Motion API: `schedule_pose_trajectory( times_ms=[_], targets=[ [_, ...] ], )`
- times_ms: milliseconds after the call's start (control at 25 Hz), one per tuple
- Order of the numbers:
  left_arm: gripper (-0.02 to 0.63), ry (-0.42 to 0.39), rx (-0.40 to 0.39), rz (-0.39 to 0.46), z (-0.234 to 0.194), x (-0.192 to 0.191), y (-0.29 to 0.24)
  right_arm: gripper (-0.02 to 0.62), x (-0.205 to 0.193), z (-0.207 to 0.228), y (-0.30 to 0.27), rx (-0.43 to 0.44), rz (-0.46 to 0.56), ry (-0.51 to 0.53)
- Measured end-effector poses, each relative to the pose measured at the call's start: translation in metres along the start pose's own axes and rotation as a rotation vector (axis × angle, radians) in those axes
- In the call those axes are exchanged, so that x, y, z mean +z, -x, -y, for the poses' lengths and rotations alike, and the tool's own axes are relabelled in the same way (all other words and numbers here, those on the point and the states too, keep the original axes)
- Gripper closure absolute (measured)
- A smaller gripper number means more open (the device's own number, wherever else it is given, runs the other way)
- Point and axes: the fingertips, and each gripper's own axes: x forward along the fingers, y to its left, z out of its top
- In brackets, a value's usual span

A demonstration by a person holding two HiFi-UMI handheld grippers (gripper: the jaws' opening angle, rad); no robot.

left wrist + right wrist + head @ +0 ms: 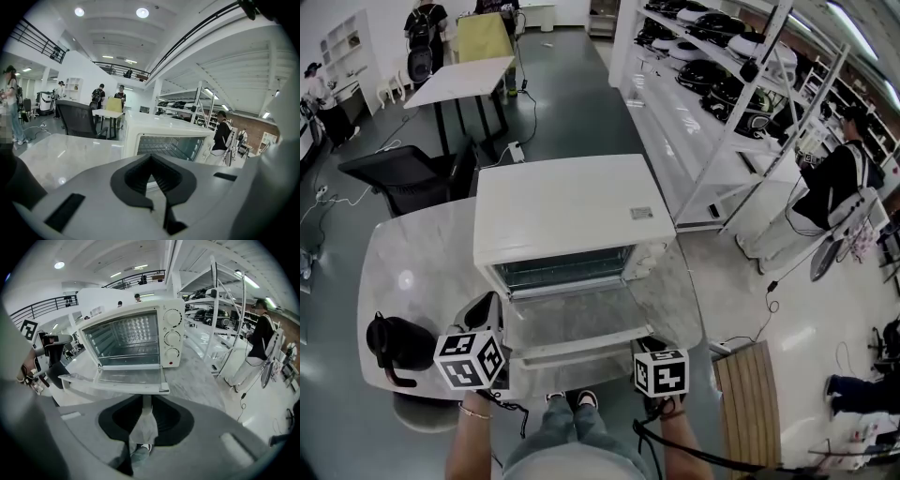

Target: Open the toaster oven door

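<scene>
Toaster oven door [572, 323]: open, folded down flat toward the near edge of the worktop [412, 272], hinged at the oven's mouth.

Right gripper [649, 349]: at the door's front right corner. Its jaws are parted by a narrow gap with nothing clamped. In the right gripper view the door's front edge lies just past the tips.

Left gripper [486, 307]: just beside the door's left edge, over the worktop. Its jaws are closed tip to tip and empty.

Black kettle [398, 342]: on the worktop, left of the left gripper, near the front edge.

Worktop: pale marble, rounded corners.

Toaster oven [567, 211]: white, standing mid-worktop with its cavity exposed and a wire rack [161, 146] inside. Three knobs [172, 333] run down the right of its front.

Black office chair [408, 178]: behind the worktop's far left corner.

White table [459, 80]: further back on the dark floor.

Shelving rack [722, 75]: white, at right, loaded with dark items. A person [834, 178] in black stands beside it.
</scene>
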Motion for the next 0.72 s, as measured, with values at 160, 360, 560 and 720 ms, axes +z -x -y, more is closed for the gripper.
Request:
schedule_pose_trajectory(
  times_ms=[160, 360, 560, 720],
  targets=[
    [0.601, -0.003, 0.002, -0.010, 0.000, -0.004, 0.000, 0.523, -0.010, 0.001, -0.003, -0.003, -0.019, -0.004],
    [0.601, -0.007, 0.009, -0.016, -0.001, -0.007, -0.001, 0.523, -0.019, 0.002, -0.009, -0.003, -0.036, -0.007],
    [0.601, -0.007, 0.009, -0.021, 0.000, -0.008, -0.001, 0.523, -0.025, 0.003, -0.010, -0.004, -0.051, -0.008],
    [0.601, -0.008, 0.008, -0.028, 0.000, -0.011, -0.001, 0.523, -0.031, 0.002, -0.012, -0.002, -0.065, -0.011]
  ],
)
